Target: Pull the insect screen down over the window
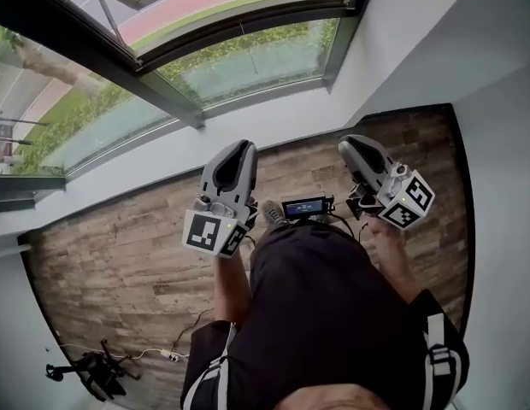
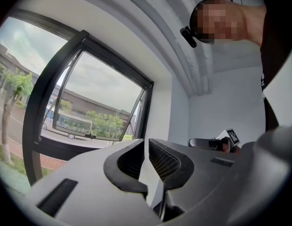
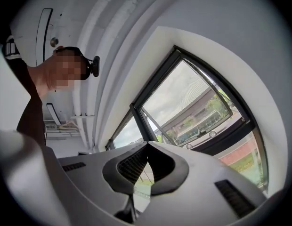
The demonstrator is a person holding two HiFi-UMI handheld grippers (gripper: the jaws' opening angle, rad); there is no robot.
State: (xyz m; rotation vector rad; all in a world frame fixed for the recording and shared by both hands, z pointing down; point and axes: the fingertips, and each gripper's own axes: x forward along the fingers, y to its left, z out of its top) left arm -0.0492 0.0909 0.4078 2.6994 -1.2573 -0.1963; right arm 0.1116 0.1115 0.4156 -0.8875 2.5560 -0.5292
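A dark-framed window (image 1: 239, 58) fills the wall ahead, one sash tilted outward over trees and a street. No insect screen or pull bar is recognisable in any view. My left gripper (image 1: 239, 148) is held level in front of the person, short of the window (image 2: 89, 93). Its jaws stand almost together with nothing between them (image 2: 147, 142). My right gripper (image 1: 350, 142) is beside it, to the right, tilted slightly upward toward the window (image 3: 198, 112). Its jaws are shut and empty (image 3: 147, 147). The right gripper (image 2: 207, 143) also shows in the left gripper view.
A white sill wall (image 1: 273, 126) runs below the glass, above a wood-plank floor (image 1: 120, 254). White walls close in on the right (image 1: 504, 186). A black stand with cables (image 1: 90, 370) lies on the floor at the left. A small screen device (image 1: 303, 206) sits at the person's waist.
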